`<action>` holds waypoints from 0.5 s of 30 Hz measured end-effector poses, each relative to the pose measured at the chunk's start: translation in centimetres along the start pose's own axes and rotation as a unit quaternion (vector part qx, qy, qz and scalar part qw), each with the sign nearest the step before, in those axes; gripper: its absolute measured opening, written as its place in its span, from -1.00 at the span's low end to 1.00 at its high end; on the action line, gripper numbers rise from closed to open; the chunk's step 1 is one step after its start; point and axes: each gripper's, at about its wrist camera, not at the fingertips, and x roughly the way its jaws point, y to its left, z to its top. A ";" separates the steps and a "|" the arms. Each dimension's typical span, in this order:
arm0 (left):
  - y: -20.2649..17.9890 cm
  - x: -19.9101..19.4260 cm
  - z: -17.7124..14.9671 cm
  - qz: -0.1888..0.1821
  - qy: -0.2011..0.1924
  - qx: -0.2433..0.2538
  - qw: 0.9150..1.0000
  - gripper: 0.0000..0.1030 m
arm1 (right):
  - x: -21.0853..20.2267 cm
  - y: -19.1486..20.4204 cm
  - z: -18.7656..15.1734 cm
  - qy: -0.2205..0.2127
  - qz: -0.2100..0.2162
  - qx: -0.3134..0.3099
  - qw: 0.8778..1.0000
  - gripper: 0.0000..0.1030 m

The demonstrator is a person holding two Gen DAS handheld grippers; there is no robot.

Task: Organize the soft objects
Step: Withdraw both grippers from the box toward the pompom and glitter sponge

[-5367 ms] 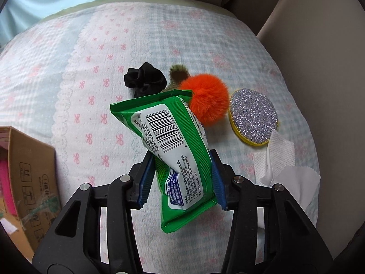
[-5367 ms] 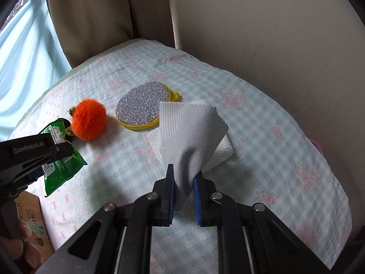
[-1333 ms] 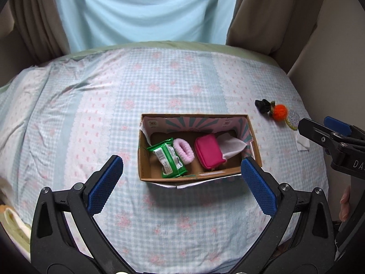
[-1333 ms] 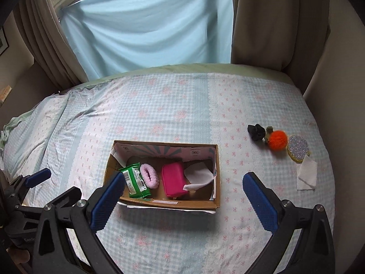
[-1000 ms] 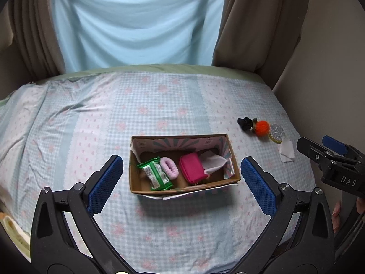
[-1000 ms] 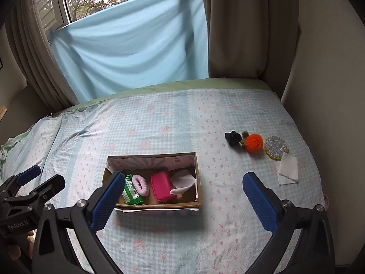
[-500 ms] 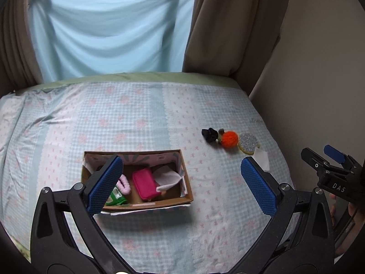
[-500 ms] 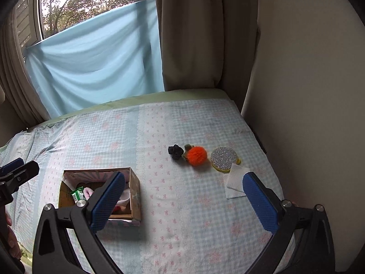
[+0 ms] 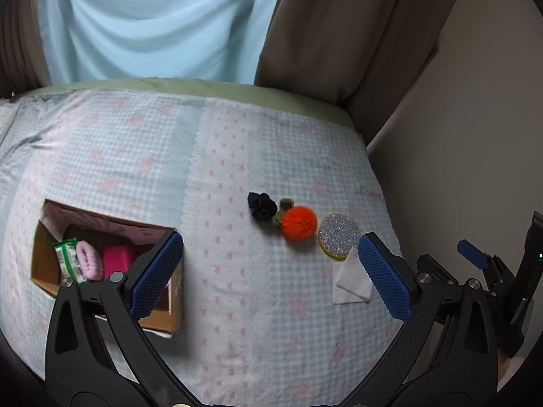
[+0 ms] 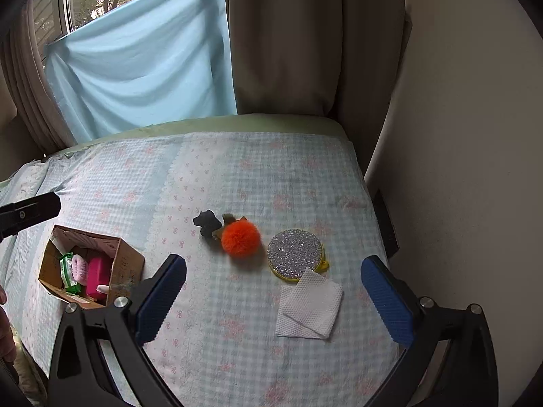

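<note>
1. The left tongs are spread wide and grasp nothing, held above the bed with its pale blue-and-white checked cover.
2. The right tongs are likewise released wide and empty, poised over the same bed.
3. In the right wrist view, between the right tongs' blue pads and just ahead of them lies a folded white paper tissue, flat on the cover.
4. Just beyond the tissue sits a round silver-glitter pad with a yellow rim; the tissue's far corner overlaps its near edge.
5. Left of that pad, a little apart from it, is a fluffy orange pom-pom, and touching its far-left side are a small olive-brown tuft and a black fabric scrunchie.
6. In the left wrist view the same row lies ahead of the left tongs towards their right pad, which hides part of the tissue.
7. Well to the left, beside each pair of tongs' left pad, stands an open brown cardboard box.
8. Inside it lie a green plastic wipes packet, a pink fuzzy scrunchie and a magenta rectangular pouch, side by side.
9. Beyond the bed hang a light blue sheet and brown curtains.
</note>
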 end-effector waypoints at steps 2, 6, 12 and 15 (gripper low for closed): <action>-0.9 2.6 0.2 -0.002 0.014 -0.002 1.000 0.99 | 2.1 -1.2 -0.1 0.010 0.003 -0.009 1.000 1.00; -2.5 8.5 0.2 -0.006 0.047 -0.001 0.999 0.99 | 6.6 -3.1 -0.5 0.030 0.010 -0.024 0.999 1.00; -4.1 17.7 -0.4 -0.024 0.103 -0.015 0.994 0.99 | 14.0 -4.6 -1.9 0.073 0.022 -0.040 0.996 1.00; -4.5 22.0 -1.0 -0.024 0.126 -0.018 0.992 0.99 | 17.8 -5.1 -2.6 0.095 0.028 -0.050 0.994 1.00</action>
